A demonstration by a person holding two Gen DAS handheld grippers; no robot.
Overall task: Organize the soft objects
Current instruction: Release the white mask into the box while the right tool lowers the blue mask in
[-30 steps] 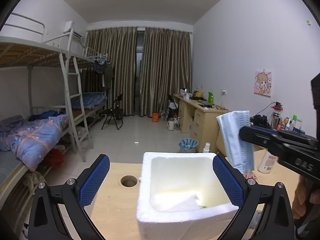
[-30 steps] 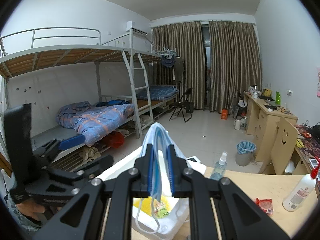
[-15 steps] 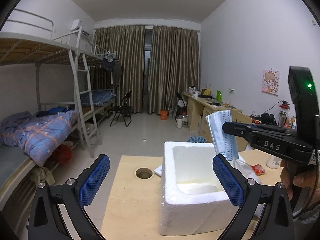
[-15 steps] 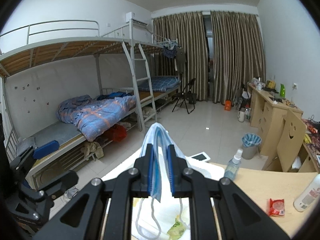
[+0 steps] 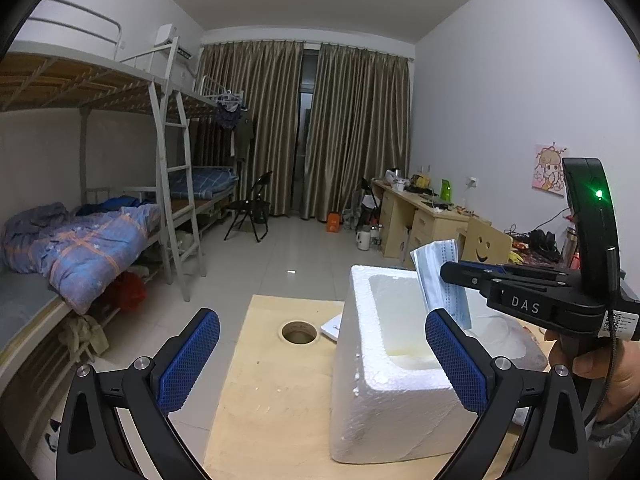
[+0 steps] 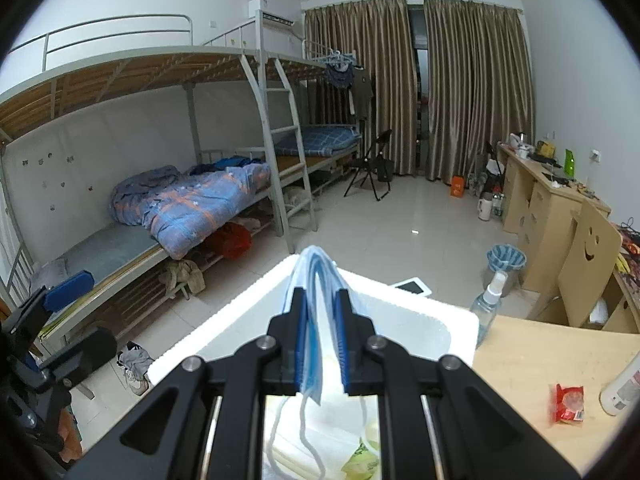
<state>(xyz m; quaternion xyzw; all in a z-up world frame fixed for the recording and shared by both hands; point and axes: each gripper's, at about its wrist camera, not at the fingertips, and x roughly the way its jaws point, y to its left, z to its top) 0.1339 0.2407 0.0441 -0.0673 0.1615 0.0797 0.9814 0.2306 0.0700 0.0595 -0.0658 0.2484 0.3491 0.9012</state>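
A white foam box (image 5: 384,364) stands open on the wooden table (image 5: 272,400); it also shows in the right wrist view (image 6: 404,312). My right gripper (image 6: 320,312) is shut on a folded blue face mask (image 6: 316,280) and holds it above the box opening; its white ear loops hang down. In the left wrist view the mask (image 5: 438,280) hangs over the box from the right gripper (image 5: 448,272). My left gripper (image 5: 320,344) is open and empty, left of and nearer than the box. White cloth and a yellow-green packet (image 6: 360,460) lie inside the box.
A round cable hole (image 5: 299,332) and a white tablet (image 5: 334,326) lie on the table beyond the box. A spray bottle (image 6: 486,308), a red packet (image 6: 569,402) and a white bottle (image 6: 622,388) stand to the right. Bunk beds (image 5: 100,220) line the left.
My left gripper has drawn back and to the left, so the box now sits to its right. My right gripper has carried the mask over the box opening.
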